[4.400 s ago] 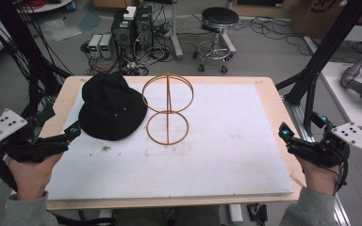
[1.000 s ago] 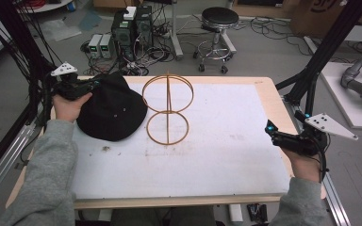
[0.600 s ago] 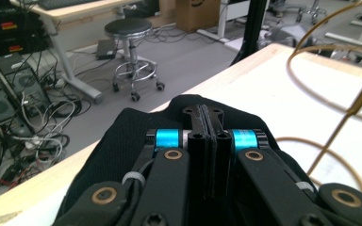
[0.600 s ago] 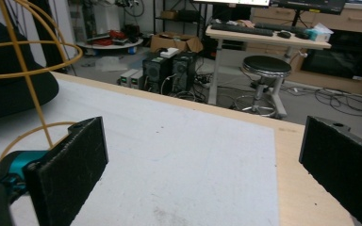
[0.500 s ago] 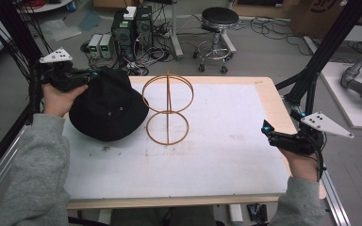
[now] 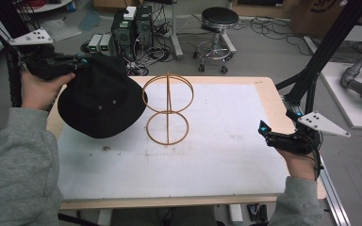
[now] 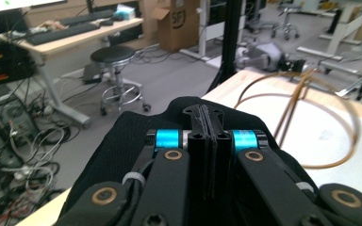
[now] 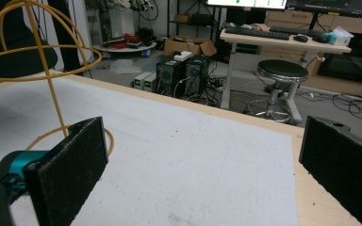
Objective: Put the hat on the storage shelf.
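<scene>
Hat [image 6: 101,99] now hangs off the table [image 6: 264,84], lifted by the left gripper [image 6: 82,60], whose jaws are clenched on its brim, just left of the wire stand [image 6: 167,110]. Likely it goes onto that stand next. Right gripper [image 6: 264,129] waits with jaws released.

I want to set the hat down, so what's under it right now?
Under the black hat, pinched by the left gripper, lies the white mat. The spot right beneath is hidden.
</scene>
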A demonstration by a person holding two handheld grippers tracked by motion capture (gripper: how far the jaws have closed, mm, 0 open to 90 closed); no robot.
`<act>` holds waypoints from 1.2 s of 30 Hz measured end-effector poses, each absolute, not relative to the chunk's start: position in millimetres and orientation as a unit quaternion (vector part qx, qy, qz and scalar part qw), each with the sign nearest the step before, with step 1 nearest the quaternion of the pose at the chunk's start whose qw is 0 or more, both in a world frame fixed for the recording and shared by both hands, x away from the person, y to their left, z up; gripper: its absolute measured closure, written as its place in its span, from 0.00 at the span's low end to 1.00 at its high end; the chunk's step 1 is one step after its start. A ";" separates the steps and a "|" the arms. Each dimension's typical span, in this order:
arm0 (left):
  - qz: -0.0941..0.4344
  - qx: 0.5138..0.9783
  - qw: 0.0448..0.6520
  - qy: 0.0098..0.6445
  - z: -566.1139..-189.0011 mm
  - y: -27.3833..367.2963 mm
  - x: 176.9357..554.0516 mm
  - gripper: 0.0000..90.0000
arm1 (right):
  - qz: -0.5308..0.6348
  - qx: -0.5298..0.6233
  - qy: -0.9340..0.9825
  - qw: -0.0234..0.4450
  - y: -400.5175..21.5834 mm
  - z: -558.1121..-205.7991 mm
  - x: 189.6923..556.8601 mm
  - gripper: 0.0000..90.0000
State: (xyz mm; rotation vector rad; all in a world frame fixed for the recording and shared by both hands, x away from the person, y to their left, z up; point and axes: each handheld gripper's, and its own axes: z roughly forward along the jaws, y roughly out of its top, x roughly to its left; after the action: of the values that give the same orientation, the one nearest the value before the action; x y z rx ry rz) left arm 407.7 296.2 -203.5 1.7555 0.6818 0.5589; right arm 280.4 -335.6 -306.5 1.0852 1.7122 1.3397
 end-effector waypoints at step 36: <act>0.209 0.736 0.610 0.206 -104.3 264.3 370.4 0.99 | 0.537 0.409 0.658 0.333 -334.8 -303.4 276.6 0.01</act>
State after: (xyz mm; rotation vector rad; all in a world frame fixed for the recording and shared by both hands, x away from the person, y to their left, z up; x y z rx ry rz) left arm 370.4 264.3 -104.3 1.6986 0.4754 0.4827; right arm 276.6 -334.8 -303.4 1.0675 1.7195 1.4031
